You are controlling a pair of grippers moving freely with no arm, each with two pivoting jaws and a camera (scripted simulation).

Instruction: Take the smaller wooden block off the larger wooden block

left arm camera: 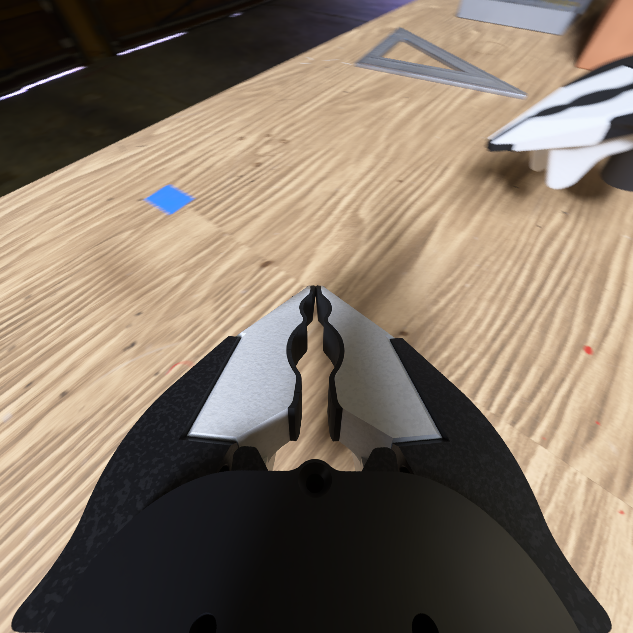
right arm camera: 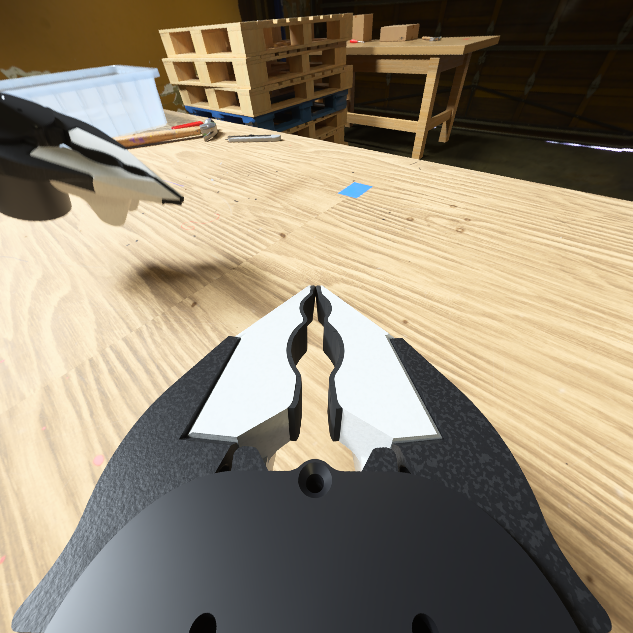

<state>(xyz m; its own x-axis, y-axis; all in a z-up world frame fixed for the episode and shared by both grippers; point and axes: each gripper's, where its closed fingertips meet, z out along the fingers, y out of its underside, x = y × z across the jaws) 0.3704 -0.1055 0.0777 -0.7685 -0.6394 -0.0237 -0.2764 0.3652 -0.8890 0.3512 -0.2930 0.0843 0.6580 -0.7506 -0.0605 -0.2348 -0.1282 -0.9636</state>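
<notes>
Two black-and-white grippers, left gripper [left arm camera: 315, 289] and right gripper [right arm camera: 315, 289], hover over the pale plywood worktop [right arm camera: 445, 274] with fingers closed on nothing; neither wooden block is visible; presumably rigid and light, best pinched across opposite side faces.

- left gripper [left arm camera: 315, 289]: chunky black body, speckled black shells, greyish-white finger plates, wavy black rubber pads [left arm camera: 297, 346]
- right gripper [right arm camera: 315, 289]: same build, whiter plates, one recessed screw hole at the hinge
</notes>
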